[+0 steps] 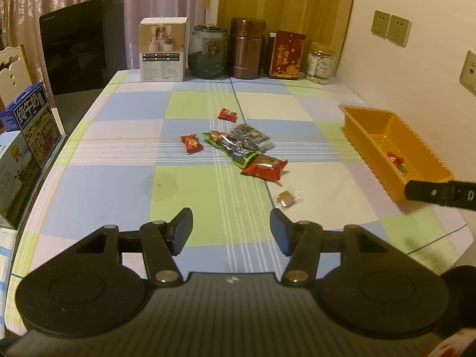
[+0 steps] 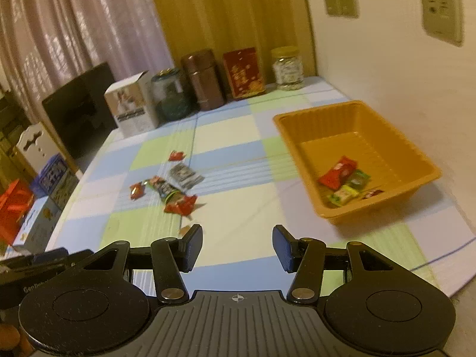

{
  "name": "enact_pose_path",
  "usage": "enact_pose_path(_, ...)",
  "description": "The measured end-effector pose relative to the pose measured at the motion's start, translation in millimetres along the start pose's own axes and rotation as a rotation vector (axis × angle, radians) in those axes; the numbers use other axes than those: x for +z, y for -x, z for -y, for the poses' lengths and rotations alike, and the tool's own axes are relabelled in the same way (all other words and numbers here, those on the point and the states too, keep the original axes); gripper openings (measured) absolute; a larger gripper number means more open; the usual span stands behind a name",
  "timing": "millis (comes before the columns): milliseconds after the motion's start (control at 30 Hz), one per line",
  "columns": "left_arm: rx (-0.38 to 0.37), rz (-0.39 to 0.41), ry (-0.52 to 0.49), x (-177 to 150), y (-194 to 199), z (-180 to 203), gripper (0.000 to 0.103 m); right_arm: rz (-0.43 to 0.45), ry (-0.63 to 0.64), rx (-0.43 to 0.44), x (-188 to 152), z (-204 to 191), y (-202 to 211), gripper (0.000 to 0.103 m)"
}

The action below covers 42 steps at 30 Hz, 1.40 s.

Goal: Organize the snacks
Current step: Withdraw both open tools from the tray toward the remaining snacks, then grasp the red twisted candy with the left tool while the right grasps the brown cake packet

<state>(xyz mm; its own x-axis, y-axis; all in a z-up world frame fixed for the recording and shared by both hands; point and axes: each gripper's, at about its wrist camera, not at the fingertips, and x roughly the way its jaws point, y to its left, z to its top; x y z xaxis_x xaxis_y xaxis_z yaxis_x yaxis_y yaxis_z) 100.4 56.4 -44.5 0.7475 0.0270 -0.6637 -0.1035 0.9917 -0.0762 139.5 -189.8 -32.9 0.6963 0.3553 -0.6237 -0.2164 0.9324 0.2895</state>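
Six snack packets lie loose on the worktop (image 1: 119, 196): three red (image 1: 191, 142), one green (image 1: 235, 148), one grey (image 1: 253, 138), one clear-wrapped sweet (image 1: 287, 198). One orange tray (image 2: 300, 136) holds four packets (image 2: 337, 172). Five containers (image 1: 247, 49) line the rear edge.

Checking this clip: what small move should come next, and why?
Probably reach the left gripper, jaws open and empty, toward the small clear-wrapped candy nearest it. Several snacks lie loose on the table; the orange tray holds only a few.
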Motion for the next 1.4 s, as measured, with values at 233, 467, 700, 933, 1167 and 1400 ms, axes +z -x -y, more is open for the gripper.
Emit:
enact_pose_path(233, 0.012, -0.026, 0.014, 4, -28, -15, 0.054, -0.052, 0.072, 0.032, -7, -18, -46, 0.052)
enact_pose_path(467, 0.011, -0.057, 0.016, 9, -61, -26, 0.056, -0.092, 0.143, 0.077, -13, -31, -96, 0.052)
enact_pose_path(700, 0.005, -0.081, -0.005, 10, -92, -33, 0.056, -0.152, 0.187, 0.140, -23, -43, -144, 0.052)
enact_pose_path(933, 0.002, -0.094, -0.014, 11, -115, -42, 0.057, -0.163, 0.189, 0.149, -28, -56, -173, 0.052)
enact_pose_path(1167, -0.010, -0.095, 0.011, 8, -122, -48, 0.058, -0.109, 0.226, 0.099, -27, -72, -188, 0.052)
enact_pose_path(1400, -0.017, -0.095, 0.019, 8, -122, -47, 0.058, -0.075, 0.363, 0.003, -37, -82, -189, 0.028)
